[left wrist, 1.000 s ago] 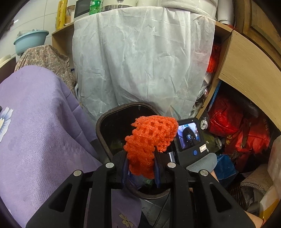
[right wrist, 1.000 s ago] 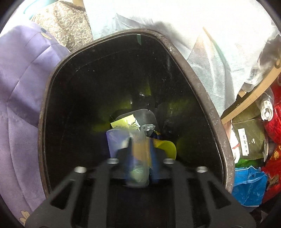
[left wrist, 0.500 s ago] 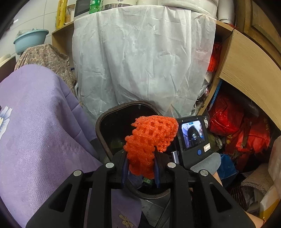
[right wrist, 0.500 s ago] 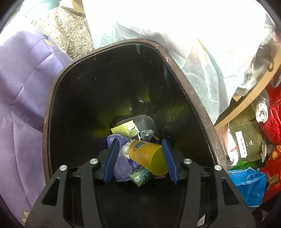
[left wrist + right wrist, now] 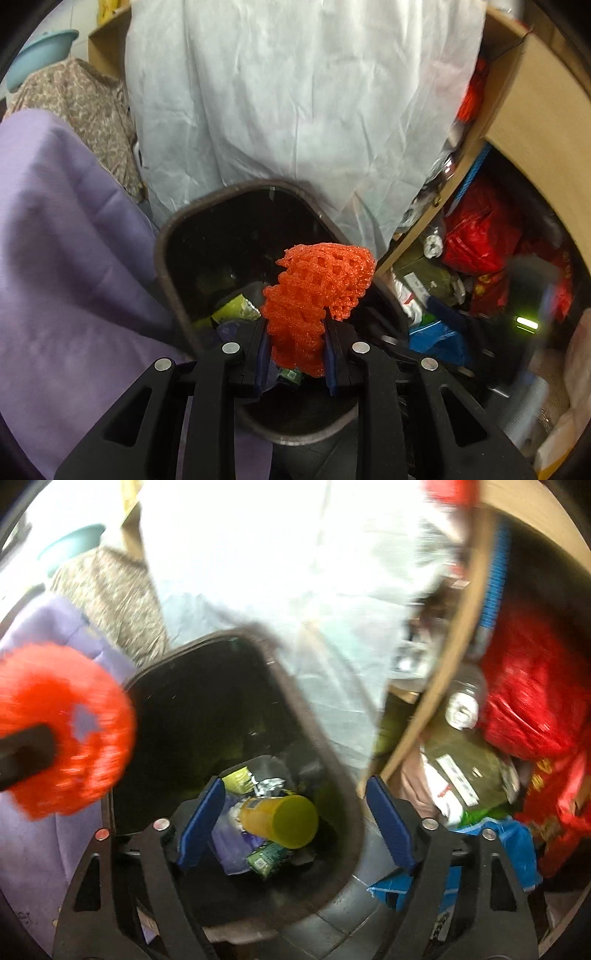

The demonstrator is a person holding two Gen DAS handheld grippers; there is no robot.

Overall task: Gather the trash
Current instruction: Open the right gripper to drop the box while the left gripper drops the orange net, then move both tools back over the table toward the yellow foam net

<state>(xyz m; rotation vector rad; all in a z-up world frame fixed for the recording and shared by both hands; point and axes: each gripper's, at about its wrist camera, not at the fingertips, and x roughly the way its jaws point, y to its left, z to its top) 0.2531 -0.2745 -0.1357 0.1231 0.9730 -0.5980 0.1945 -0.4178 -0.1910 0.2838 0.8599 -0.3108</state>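
Left wrist view: the left gripper is clamped on an orange foam fruit net, its blue pads pinching the net's lower part while the bulk stands free above them; the net hangs over the open mouth of the dark trash bin, towards the bin's right rim, with wrappers and a purple bag visible on the bin's floor below; a purple quilt presses against the bin's left rim and a white sheet hangs behind its far edge. To do the drop well, I judge the net should be carried a little further towards the middle of the opening before the pads part (foam net is light and springy, so it may cling to a pad or bounce off the rim).

Right wrist view: the right gripper has its jaws opening, and nothing is between them; it sits above the bin's near right corner, with a yellow cup lying on its side among wrappers on the bin floor beneath; the net shows blurred at the left edge, above the quilt beside the bin's left rim. Best, by my reading, that this hand clears the opening, so the net falls unobstructed.
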